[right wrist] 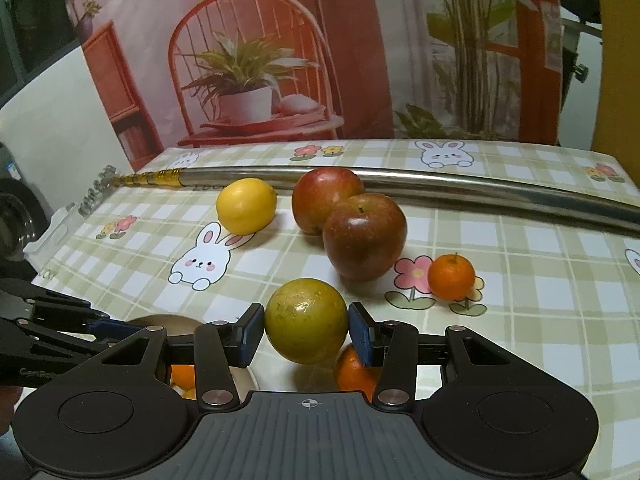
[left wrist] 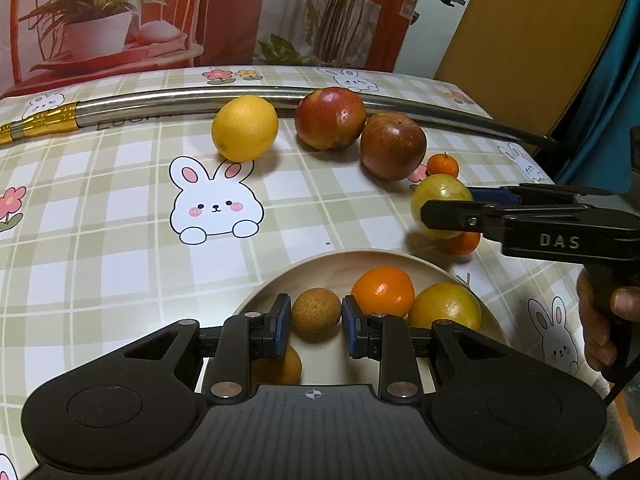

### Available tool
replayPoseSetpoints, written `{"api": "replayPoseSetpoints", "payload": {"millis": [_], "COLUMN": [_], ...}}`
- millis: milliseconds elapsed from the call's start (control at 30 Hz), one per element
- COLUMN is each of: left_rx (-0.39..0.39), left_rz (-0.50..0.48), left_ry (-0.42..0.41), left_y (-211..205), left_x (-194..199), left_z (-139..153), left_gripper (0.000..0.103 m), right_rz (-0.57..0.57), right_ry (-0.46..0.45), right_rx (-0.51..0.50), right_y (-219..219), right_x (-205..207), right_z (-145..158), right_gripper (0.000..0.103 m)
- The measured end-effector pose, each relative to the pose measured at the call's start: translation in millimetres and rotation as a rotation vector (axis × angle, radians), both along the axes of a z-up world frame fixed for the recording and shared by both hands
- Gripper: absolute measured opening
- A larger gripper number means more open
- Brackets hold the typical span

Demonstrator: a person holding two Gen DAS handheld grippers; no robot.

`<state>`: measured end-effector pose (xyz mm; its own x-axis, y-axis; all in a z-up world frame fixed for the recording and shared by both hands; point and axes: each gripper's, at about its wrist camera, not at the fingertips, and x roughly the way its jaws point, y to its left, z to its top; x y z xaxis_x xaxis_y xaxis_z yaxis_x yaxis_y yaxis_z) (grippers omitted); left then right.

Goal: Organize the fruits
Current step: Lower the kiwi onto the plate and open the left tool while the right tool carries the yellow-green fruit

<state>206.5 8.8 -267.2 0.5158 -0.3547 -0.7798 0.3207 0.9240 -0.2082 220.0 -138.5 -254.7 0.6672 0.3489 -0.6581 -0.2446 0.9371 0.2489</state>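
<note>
Just beyond the round beige plate (left wrist: 256, 300), the right gripper (right wrist: 306, 330) is clamped across the widest part of a smooth yellow-green round fruit (right wrist: 306, 320), likely firm, light, slippery, while the left gripper (left wrist: 316, 322) hangs parted around a small brown fruit (left wrist: 316, 312) on that plate

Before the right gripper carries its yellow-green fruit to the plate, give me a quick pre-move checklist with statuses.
1. Right gripper grip on the yellow-green fruit: pads on both sides, ok.
2. Fruit lifted off the table: cannot tell.
3. Free room on the plate: far side bare, ok.
4. Left gripper clear of the drop zone: not ok, it is open over the plate around the brown fruit.
5. Small orange beneath the gripper: close, cannot tell.
</note>
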Motion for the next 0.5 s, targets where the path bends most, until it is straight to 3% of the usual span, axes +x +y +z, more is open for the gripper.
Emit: {"api": "replayPoseSetpoints", "payload": {"millis": [200, 500], "left_rx": [-0.026, -0.036], "left_rz": [0.029, 0.066], "left_ry": [0.019, -0.057], "left_y": [7, 18], "left_x": [2, -28], "left_z": [5, 37], "left_gripper": [0.030, 0.030], "right_rz": [-0.016, -0.010], "right_ry": [-0.003, -0.024], "right_rx": [0.007, 0.029], "right_y": [-5, 4], "right_x": [-12, -38], "right_z": [7, 23], "right_gripper": [0.042, 0.043]}}
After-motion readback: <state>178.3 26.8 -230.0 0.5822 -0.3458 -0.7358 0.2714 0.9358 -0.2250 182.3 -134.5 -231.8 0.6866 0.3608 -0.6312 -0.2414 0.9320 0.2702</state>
